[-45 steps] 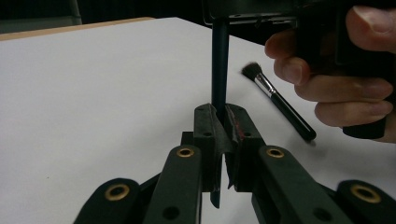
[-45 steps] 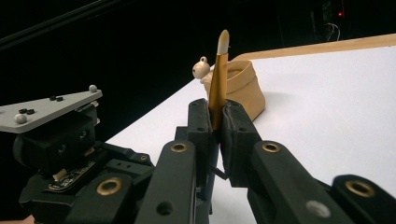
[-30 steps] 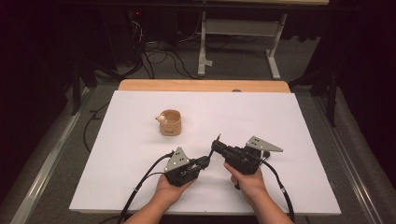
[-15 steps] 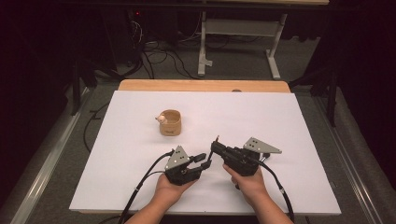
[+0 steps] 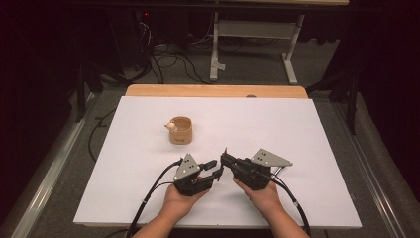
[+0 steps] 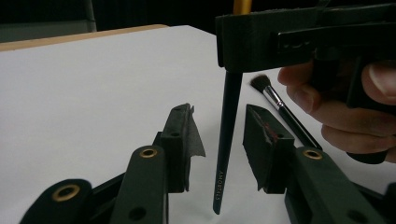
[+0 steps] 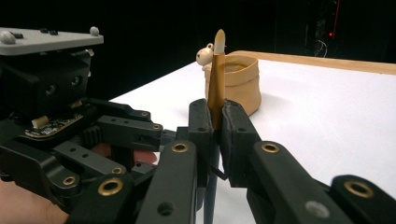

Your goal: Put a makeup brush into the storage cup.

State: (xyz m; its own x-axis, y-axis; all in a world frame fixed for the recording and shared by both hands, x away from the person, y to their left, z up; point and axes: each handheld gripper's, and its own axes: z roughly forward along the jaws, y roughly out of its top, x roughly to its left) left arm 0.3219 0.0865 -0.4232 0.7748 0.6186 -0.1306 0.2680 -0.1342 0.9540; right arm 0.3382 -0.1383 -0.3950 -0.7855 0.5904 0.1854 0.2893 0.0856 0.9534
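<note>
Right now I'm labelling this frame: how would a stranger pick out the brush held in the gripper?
Start at the white table; at its near edge, the right gripper is shut on a thin brush. It stands upright, gold upper part above the jaws, dark handle below. The other brush lies flat on the table, with dark bristles.

a lab: white-covered table (image 5: 297,129) in a dark room, cables (image 5: 168,59) across the floor.
</note>
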